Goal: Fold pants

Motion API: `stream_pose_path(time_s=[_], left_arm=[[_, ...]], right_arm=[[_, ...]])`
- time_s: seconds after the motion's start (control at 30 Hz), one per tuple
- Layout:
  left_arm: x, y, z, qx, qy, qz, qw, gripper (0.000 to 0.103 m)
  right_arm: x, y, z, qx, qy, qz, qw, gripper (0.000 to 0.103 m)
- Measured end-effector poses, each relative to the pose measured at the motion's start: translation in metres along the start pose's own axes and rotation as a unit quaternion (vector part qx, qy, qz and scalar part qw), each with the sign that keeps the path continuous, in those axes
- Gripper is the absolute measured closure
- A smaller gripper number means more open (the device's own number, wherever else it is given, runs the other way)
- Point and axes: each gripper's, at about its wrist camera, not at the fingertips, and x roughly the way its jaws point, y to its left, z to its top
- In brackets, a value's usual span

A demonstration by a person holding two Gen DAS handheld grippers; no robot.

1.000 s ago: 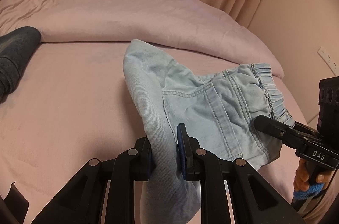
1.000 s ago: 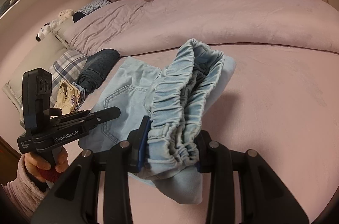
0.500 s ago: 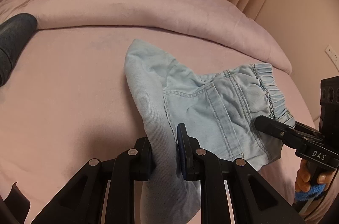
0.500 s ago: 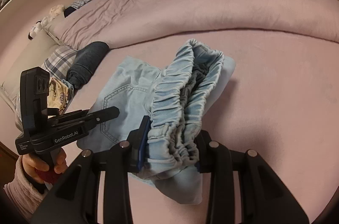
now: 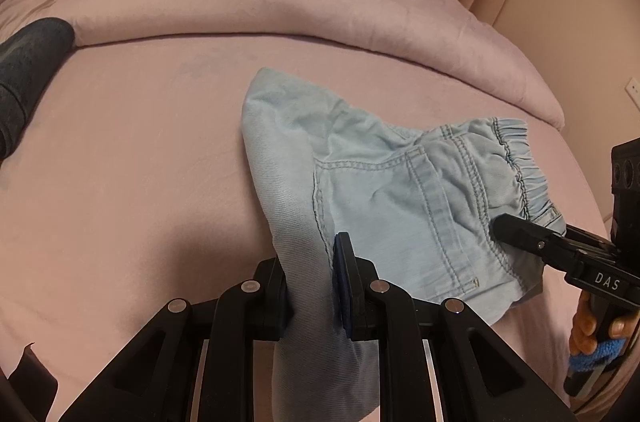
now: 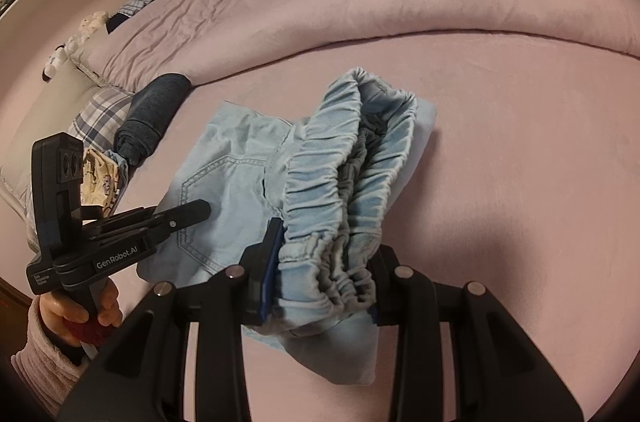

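My left gripper [image 5: 310, 286] had its jaws clamped on a fold of the pale denim pants [image 5: 400, 198]. My right gripper [image 6: 320, 270] pinched the bunched elastic waistband [image 6: 344, 190]. The pants lay half-folded on the pink bed [image 5: 120, 150].

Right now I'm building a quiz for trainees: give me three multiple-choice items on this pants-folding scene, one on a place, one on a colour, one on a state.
1. Where does the dark grey rolled garment lie?
A. left of the pants, by the plaid pillow
B. on top of the pants
C. on the floor

2. What colour are the pants?
A. black
B. light blue
C. red

3. What is the right hand-held gripper doing?
A. hanging open
B. clamping the bedsheet
C. clamping the bunched elastic waistband

Key: 1 A, it sits beside the plaid pillow; 2 B, pale denim shows in both views; 3 C, gathered elastic fills its jaws.
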Motion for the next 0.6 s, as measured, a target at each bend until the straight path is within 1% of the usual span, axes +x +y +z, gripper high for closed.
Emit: stream_pose_path(time_s=[0.17, 0.27, 0.47, 0.5, 0.53, 0.57, 0.6], left_arm=[[0.007, 0.000, 0.002, -0.003, 0.009, 0.003, 0.9999, 0.086], [0.009, 0.000, 0.002, 0.000, 0.012, 0.007, 0.9999, 0.084], [0.011, -0.001, 0.000, 0.006, 0.018, 0.024, 0.9995, 0.076], [0.012, -0.001, 0.001, 0.006, 0.019, 0.030, 0.9993, 0.072], [0.012, -0.001, 0.001, 0.007, 0.020, 0.039, 0.9990, 0.065], [0.013, 0.000, 0.000, 0.007, 0.021, 0.047, 0.9986, 0.061], [0.014, 0.001, 0.001, 0.007, 0.022, 0.058, 0.9981, 0.052]], right_arm=[[0.009, -0.007, -0.002, 0.013, 0.019, -0.015, 1.000, 0.066], [0.012, -0.011, -0.005, 0.018, 0.025, -0.021, 0.999, 0.065], [0.014, -0.014, -0.007, 0.026, 0.030, -0.027, 0.999, 0.062], [0.014, -0.014, -0.007, 0.026, 0.031, -0.028, 0.999, 0.062], [0.015, -0.015, -0.008, 0.027, 0.032, -0.031, 0.999, 0.061], [0.016, -0.015, -0.008, 0.027, 0.034, -0.035, 0.998, 0.059], [0.016, -0.015, -0.009, 0.026, 0.034, -0.038, 0.998, 0.055]])
